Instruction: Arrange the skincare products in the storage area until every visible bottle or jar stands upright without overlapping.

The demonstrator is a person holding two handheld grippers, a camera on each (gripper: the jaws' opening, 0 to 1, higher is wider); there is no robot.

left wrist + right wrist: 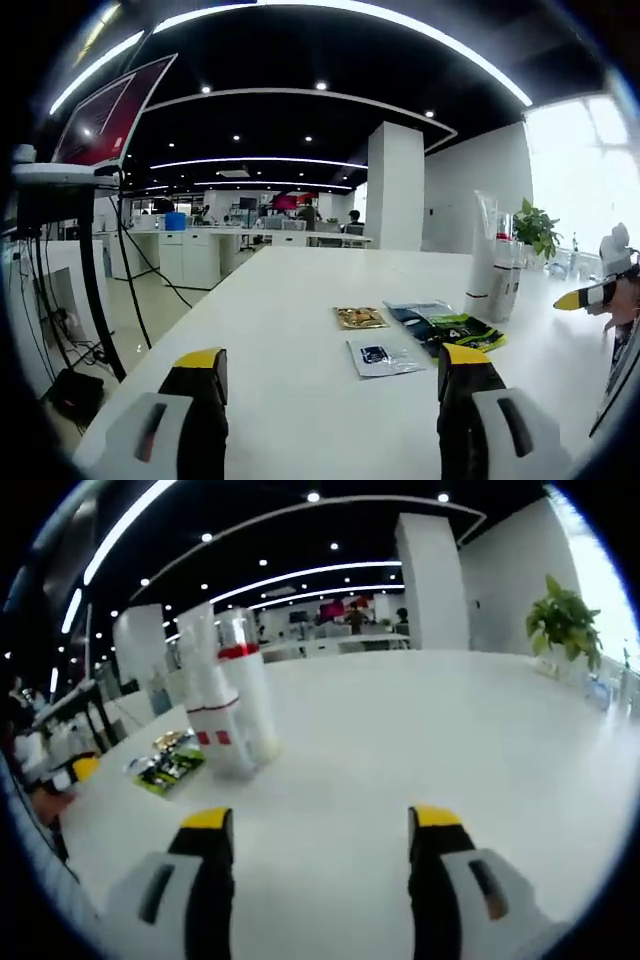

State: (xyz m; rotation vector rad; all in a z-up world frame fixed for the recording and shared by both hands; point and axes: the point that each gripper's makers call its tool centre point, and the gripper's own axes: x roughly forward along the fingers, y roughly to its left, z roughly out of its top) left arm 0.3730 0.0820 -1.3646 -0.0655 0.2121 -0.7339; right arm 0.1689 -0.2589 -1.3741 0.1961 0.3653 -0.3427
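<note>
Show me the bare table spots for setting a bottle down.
Free: the table between the upright bottles and the potted plant, and ahead of the right gripper. Crowded: the sachets beside the bottles.

Both views sit low over the white table (300, 300), looking along it into the office. The left gripper view has the upright bottles (495, 265) at two o'clock; the right gripper view, seemingly nearer, has them at ten o'clock.
</note>
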